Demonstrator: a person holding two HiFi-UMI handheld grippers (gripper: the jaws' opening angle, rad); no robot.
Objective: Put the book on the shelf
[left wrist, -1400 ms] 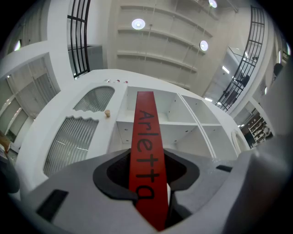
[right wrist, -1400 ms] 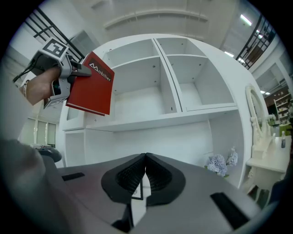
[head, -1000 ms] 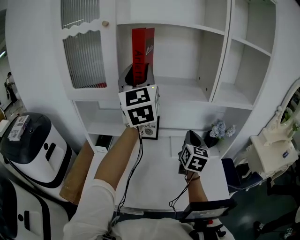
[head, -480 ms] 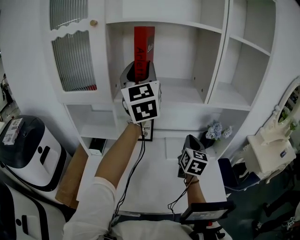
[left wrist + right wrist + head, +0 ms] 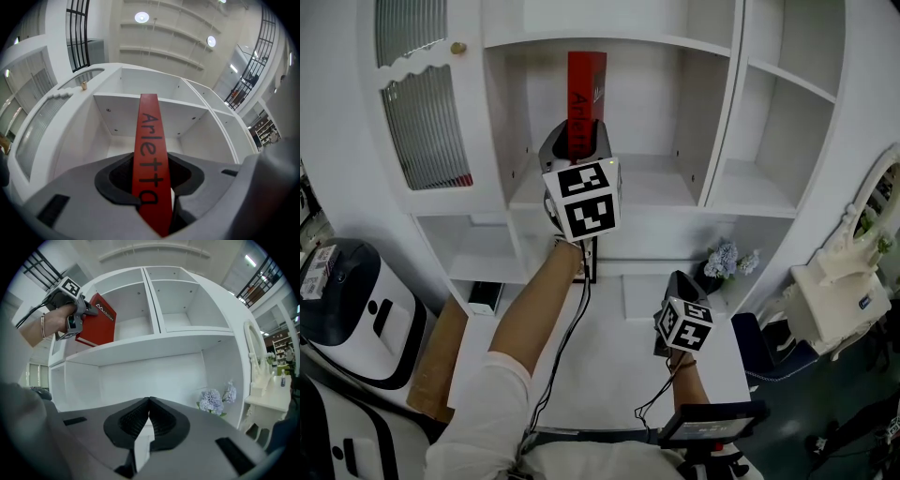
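A red book [image 5: 584,98] with dark lettering on its spine [image 5: 150,154] stands upright in my left gripper [image 5: 574,142], whose jaws are shut on its lower end. It is held up in the mouth of the white shelf unit's [image 5: 712,202] middle-left compartment [image 5: 150,126]. The right gripper view shows the red book [image 5: 97,320] from the side, just in front of that compartment. My right gripper [image 5: 680,281] hangs low over the white table [image 5: 609,366], shut with nothing between its jaws.
The compartment to the right of the book [image 5: 759,141] holds nothing. A small bunch of pale blue flowers [image 5: 729,258] stands at the table's back right. A framed card [image 5: 589,262] sits under my left arm. White appliances [image 5: 356,291] and a brown box [image 5: 441,352] are at left.
My left gripper has lifted the red book a little and carried it closer into the compartment. The right gripper has stayed where it was.
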